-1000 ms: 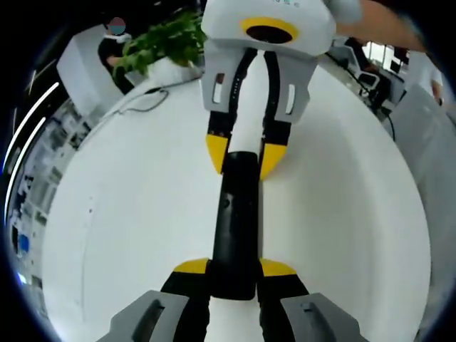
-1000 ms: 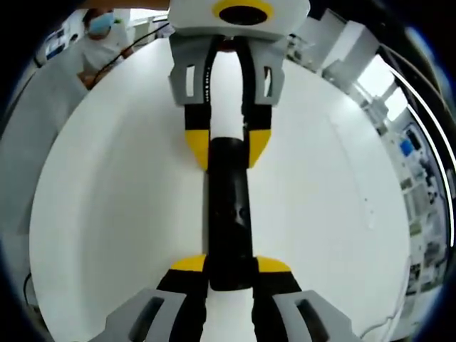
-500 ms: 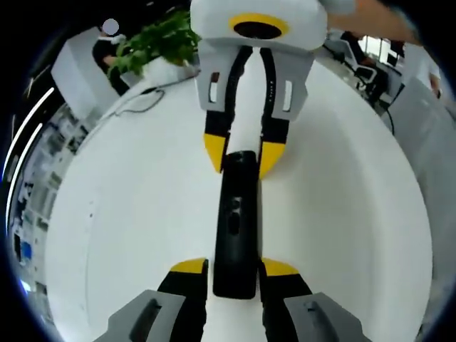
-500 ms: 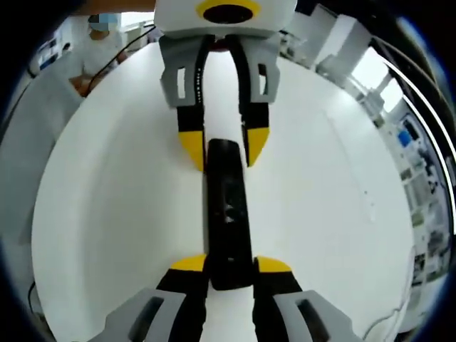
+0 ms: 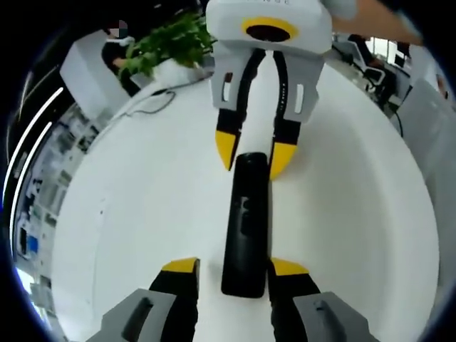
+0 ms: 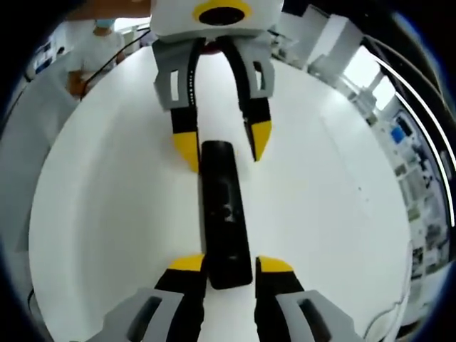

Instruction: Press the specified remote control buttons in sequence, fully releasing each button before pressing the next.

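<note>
L gripper (image 5: 234, 269): my jaws spread, flanking near end of remote (image 5: 246, 224).
R gripper (image 6: 222, 265): spread, opposite end.
Progress: no button under press; can't tell how much of sequence remains.

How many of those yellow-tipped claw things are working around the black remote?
2. The left gripper stands open at one end of the black remote on the white table; the right gripper stands open at the other end.

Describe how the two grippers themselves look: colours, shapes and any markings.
Both are built alike. The left gripper and the right gripper have grey bodies, black jaw arms and yellow wedge-shaped tips. Seen from the front, each has a white housing with a yellow-ringed oval, and slotted grey side plates. No cables or sleeves are visible on them.
</note>
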`<state>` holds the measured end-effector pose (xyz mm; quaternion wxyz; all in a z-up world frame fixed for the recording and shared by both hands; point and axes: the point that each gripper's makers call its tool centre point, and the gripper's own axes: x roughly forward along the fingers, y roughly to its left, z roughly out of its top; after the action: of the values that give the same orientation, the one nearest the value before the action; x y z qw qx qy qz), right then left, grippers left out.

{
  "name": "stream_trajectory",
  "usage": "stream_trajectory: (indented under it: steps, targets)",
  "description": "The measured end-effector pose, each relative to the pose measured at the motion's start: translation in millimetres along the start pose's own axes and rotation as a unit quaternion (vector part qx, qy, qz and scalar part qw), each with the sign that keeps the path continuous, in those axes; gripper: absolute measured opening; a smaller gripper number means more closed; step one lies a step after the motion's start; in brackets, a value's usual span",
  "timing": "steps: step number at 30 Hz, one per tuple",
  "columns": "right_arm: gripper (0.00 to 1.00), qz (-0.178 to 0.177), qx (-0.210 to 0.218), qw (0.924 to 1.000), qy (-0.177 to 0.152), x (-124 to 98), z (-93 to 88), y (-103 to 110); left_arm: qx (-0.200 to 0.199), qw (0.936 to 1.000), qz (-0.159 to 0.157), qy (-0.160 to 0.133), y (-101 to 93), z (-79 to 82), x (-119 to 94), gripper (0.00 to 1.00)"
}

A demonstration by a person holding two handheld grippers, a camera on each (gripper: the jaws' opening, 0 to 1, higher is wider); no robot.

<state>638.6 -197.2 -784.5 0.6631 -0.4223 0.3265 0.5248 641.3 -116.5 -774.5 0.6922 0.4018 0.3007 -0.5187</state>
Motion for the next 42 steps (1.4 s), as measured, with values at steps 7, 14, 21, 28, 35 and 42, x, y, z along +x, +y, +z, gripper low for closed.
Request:
stream_trajectory:
  steps: [7,14,21,28,35,42]
  targets:
    - [0.26,-0.018,0.027,0.9991,-0.026,-4,0.0,1,-0.003,0.9997,0.023,0.003,4.2,-5.6,-4,0.47]
    - [0.27,-0.028,0.065,0.9957,-0.061,-16,7.2,0,-0.080,0.9955,0.033,-0.041,4.7,0.9,-16,0.48]
    - [0.27,-0.036,0.088,0.9914,-0.090,-30,15.4,8,-0.109,0.9912,0.035,-0.066,-9.6,3.9,-25,0.49]
    - [0.28,-0.047,0.104,0.9871,-0.112,-45,21.5,17,-0.211,0.9669,0.042,-0.138,-15.1,18.9,-44,0.50]
    - [0.29,-0.069,0.137,0.9777,-0.144,-67,28.7,20,-0.218,0.9611,0.065,-0.157,-20.4,19.9,-68,0.50]
    - [0.30,-0.085,0.156,0.9700,-0.166,-89,34.0,28,-0.231,0.9537,0.085,-0.172,-31.2,17.9,-90,0.50]
